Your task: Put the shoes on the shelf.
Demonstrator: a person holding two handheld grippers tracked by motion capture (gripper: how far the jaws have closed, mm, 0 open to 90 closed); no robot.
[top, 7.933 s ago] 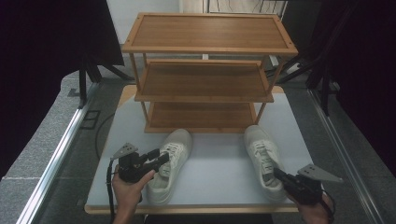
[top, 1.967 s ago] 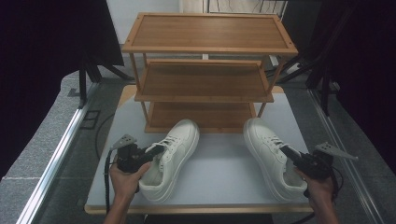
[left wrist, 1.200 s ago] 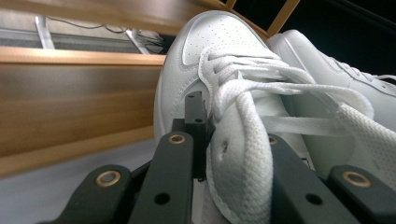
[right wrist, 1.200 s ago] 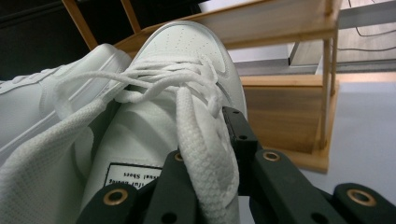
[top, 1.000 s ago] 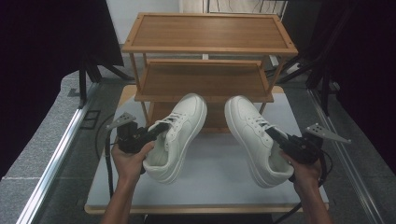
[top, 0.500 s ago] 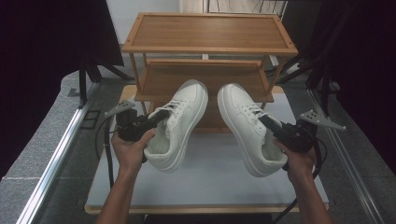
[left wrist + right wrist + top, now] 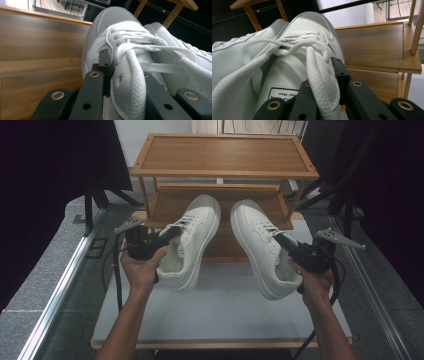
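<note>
1. I see two white shoes held in the air above the counter [image 7: 220, 310], toes toward the wooden rack [image 7: 222, 170], just in front of its middle shelf.
2. My left hand-held gripper [image 7: 167, 235] is clamped on the left shoe [image 7: 192, 240] at its collar, beside the laces.
3. My right hand-held gripper [image 7: 282, 242] grips the right shoe [image 7: 257, 245] the same way.
4. The shoes sit near each other, apart.

The left shoe [image 7: 192, 240] and right shoe [image 7: 261, 247] look like smooth white leather with woven cloth laces [image 7: 130, 75]. The shelf rack [image 7: 225, 155] is satin brown wood. Matt black plastic jaws carry brass-coloured rivets [image 7: 273, 105]. The tabletop [image 7: 220, 312] is matt pale.
</note>
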